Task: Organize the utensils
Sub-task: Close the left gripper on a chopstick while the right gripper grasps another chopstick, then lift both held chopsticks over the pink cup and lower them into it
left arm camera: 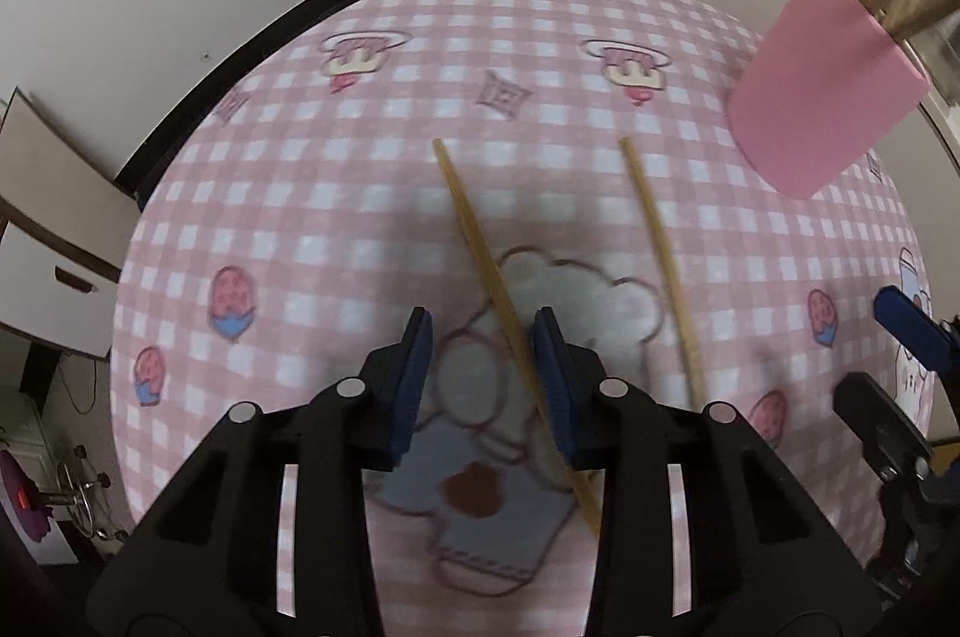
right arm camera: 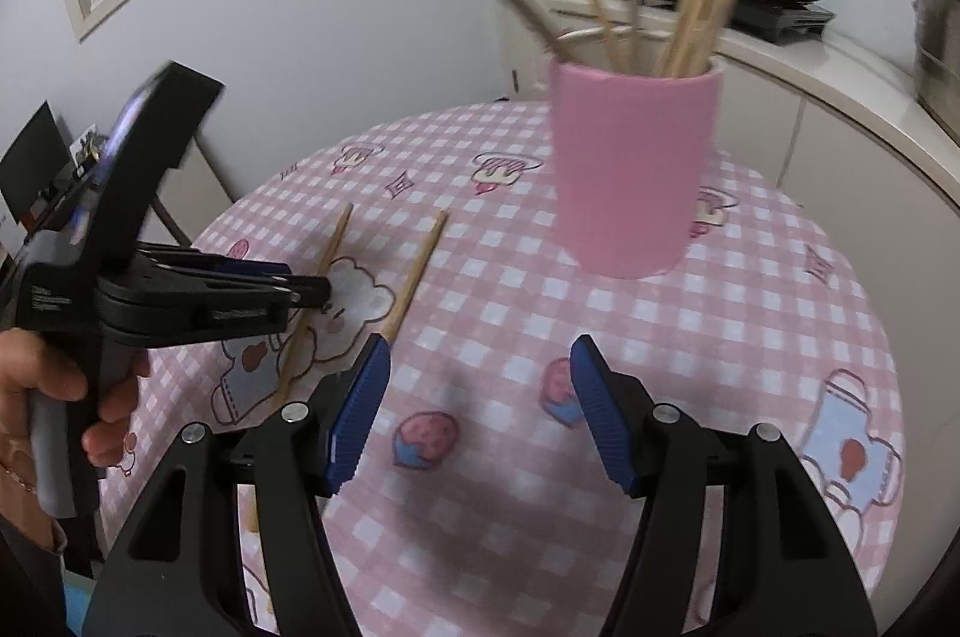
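Near the table's [left arm camera: 360,169] middle, the left claw [left arm camera: 483,373] straddles one chopstick [left arm camera: 480,247], narrowed, pads not visibly pinching. It could skid aside into its neighbour [left arm camera: 657,247]. The right claw [right arm camera: 477,409] hovers wide, empty. Cup [right arm camera: 633,169] stands toward the far edge; open cloth between.

Both grippers [left arm camera: 483,379] [right arm camera: 477,412] have black frames, ribbed blue pads, silver screws.

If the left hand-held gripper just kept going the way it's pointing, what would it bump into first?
Most likely the thin wooden chopstick lying between its fingers on the pink checked tablecloth. The left hand-held gripper points steeply down at it, jaws partly closed around it; whether the pads touch it is unclear.
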`<state>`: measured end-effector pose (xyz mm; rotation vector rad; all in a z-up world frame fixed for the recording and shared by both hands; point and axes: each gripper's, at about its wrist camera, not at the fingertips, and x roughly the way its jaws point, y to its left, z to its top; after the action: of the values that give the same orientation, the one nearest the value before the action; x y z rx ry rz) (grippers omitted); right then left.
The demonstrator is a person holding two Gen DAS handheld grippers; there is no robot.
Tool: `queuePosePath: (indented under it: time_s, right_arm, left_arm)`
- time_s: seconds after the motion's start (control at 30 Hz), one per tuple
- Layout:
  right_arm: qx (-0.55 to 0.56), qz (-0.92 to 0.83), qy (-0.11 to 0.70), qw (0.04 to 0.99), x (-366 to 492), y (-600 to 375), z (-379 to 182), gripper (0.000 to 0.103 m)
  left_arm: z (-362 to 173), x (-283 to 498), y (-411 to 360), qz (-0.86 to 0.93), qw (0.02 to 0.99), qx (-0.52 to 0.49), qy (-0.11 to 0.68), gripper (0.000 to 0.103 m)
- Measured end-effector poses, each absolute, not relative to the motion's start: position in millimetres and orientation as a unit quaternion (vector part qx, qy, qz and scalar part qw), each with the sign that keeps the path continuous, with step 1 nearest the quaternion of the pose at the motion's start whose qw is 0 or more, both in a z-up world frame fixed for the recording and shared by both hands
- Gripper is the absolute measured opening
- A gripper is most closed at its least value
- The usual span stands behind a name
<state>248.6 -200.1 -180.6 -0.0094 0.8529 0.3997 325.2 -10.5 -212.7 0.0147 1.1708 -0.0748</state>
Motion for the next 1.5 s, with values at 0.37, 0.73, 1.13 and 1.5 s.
queuePosePath:
  time_s: [0.37, 0.73, 1.13, 1.5]
  right_arm:
    - [-0.076, 0.178, 0.469, 0.862, 299, -137, -205, 0.049]
    - [-0.098, 0.197, 0.493, 0.842, 313, -127, -209, 0.005]
    - [-0.039, 0.246, 0.432, 0.867, 263, -152, -148, 0.005]
    - [-0.029, 0.262, 0.335, 0.905, 205, -186, -68, 0.005]
  left_arm:
    - [-214, 326, 10, -0.036, 0.834, -0.014, 0.550, 0.035]
    - [-213, 327, 8, -0.039, 0.850, -0.027, 0.525, 0.006]
    - [-142, 265, 9, -0.085, 0.885, -0.059, 0.454, 0.006]
    - [-68, 199, -14, -0.135, 0.920, -0.068, 0.361, 0.006]
